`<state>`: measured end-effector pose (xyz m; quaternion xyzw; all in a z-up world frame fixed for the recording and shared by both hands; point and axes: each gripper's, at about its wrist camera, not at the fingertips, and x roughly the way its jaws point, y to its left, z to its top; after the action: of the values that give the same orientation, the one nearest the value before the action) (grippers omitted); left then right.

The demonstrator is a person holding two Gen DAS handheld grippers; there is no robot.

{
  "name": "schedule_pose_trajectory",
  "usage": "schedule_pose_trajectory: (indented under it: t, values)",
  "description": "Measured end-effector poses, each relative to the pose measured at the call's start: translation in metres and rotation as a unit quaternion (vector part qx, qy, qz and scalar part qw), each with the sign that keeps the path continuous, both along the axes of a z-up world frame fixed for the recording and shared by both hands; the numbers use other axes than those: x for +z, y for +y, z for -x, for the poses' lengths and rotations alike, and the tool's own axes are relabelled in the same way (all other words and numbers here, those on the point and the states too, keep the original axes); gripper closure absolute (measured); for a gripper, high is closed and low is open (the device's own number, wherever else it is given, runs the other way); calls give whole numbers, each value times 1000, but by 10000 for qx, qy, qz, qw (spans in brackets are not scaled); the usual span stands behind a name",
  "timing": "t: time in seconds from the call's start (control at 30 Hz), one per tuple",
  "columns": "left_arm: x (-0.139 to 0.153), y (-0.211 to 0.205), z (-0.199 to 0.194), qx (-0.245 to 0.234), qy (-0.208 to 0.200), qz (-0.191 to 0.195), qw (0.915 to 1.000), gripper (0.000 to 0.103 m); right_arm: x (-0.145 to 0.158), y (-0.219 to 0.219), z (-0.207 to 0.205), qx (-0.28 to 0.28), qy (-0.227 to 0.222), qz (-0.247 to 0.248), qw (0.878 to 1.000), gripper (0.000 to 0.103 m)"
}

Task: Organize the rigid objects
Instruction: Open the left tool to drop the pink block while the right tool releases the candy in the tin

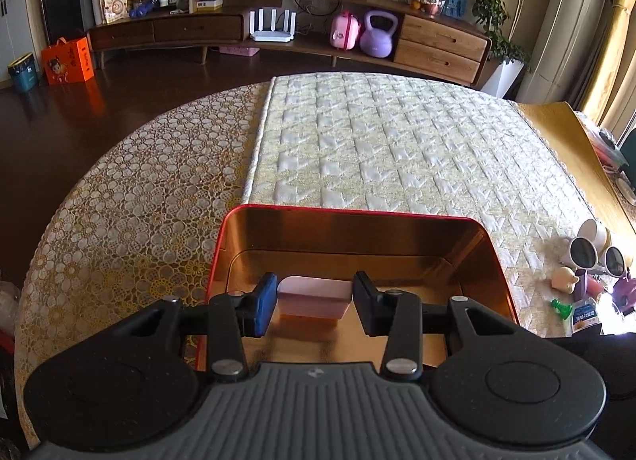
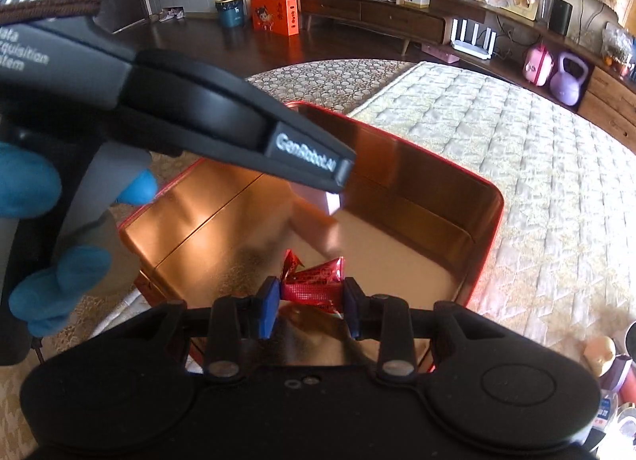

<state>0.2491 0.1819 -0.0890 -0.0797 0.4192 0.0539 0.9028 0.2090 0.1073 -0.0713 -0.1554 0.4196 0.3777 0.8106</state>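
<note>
Two jaws clamped, left on pale pink block [image 1: 314, 297], right on crinkly red foil packet [image 2: 314, 287], over glossy copper-lined tin [image 1: 357, 233].

Red-rimmed copper-gold tin [image 1: 469, 245], pale pink block [image 1: 314, 297], red foil packet [image 2: 314, 287], cream quilted cloth [image 1: 397, 142].

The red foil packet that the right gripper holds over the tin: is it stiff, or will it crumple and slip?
The red foil packet looks crinkled, so probably soft and light. Its glossy wrapper may slip. Flat, so unlikely to roll in the tin.

Glossy, mirror-smooth metal tin [image 1: 493, 257]; shiny red foil packet [image 2: 314, 287]; pink block [image 1: 314, 295] perhaps matt plastic
</note>
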Motion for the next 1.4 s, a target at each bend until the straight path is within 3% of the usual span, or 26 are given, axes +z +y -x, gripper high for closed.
schedule_pose_trajectory:
  t: [0.5, 0.6, 0.97, 1.4]
  values:
    - [0, 3, 3, 136, 99, 81, 9998, 61, 2, -2, 4, 13, -30, 19, 10000, 60]
    - [4, 3, 7, 138, 74, 56, 9999, 55, 5, -9, 3, -94, 41, -48, 9999, 58]
    - [24, -2, 29, 192, -152, -27, 9997, 44, 22, -34, 9, -270, -8, -402, 9988, 50]
    - [54, -26, 60, 71, -498, 17, 9987, 41, 50, -77, 30, -652, -220, -836, 9941, 34]
